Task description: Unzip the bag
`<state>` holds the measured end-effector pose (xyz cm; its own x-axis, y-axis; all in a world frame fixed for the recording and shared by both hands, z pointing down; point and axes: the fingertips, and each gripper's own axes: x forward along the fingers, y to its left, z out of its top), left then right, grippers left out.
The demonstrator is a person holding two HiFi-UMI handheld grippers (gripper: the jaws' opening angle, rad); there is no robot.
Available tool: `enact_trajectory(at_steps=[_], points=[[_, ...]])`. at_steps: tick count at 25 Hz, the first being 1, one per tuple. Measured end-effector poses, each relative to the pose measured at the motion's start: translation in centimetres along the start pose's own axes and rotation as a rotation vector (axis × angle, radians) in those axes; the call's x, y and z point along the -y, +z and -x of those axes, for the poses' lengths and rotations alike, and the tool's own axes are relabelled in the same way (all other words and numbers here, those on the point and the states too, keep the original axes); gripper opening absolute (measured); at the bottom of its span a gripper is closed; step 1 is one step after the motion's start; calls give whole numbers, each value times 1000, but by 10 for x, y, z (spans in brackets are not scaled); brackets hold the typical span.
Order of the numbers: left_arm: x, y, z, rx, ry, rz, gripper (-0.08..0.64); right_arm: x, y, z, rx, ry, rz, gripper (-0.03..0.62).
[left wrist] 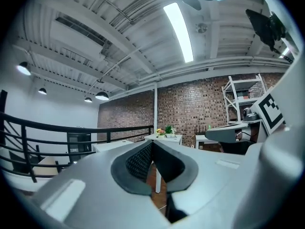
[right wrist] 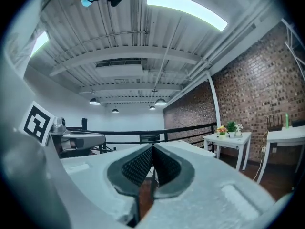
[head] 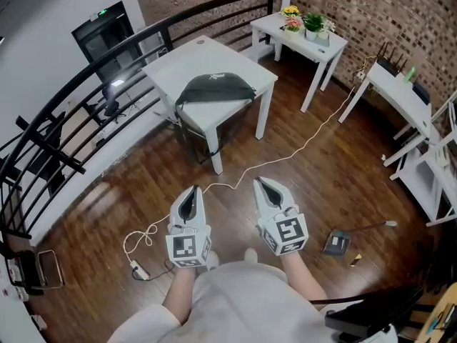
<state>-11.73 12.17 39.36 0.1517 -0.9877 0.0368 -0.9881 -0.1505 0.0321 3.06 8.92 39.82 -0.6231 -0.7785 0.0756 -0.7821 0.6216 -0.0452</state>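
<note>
A dark green bag (head: 214, 89) lies on the near end of a white table (head: 187, 58), hanging slightly over its front edge. In the head view my left gripper (head: 192, 193) and right gripper (head: 264, 185) are held side by side well short of the table, above the wooden floor, both pointing towards it. Both are shut with nothing between the jaws. In the left gripper view the left gripper (left wrist: 152, 143) has its pads closed together, and the right gripper (right wrist: 152, 148) shows the same in its own view. The bag is hidden in both gripper views.
A black railing (head: 78, 98) curves along the left. A white cable (head: 300, 146) trails over the floor to a plug (head: 138, 269). A small white table with potted plants (head: 305, 26) stands beyond, white shelving (head: 421, 141) at the right. A small dark device (head: 336, 243) lies on the floor.
</note>
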Motion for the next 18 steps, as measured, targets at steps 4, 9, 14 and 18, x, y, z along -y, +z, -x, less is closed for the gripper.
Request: enact_trajectory(at_steps=[4,9,14,18], points=[[-22,0,18,-2,20,-3,18,-24,1,-6,-4,6,14,-9],[-49,-1,35,0,30,9,18,-54,2,-15,-8,15,26,-9],[-76,-5,50,0,31,20,17,-86,-5,-24,-27,22,38,-9],[-96,-7,61,0,22,17,18,-105,-7,-37,-29,11,39,-9]])
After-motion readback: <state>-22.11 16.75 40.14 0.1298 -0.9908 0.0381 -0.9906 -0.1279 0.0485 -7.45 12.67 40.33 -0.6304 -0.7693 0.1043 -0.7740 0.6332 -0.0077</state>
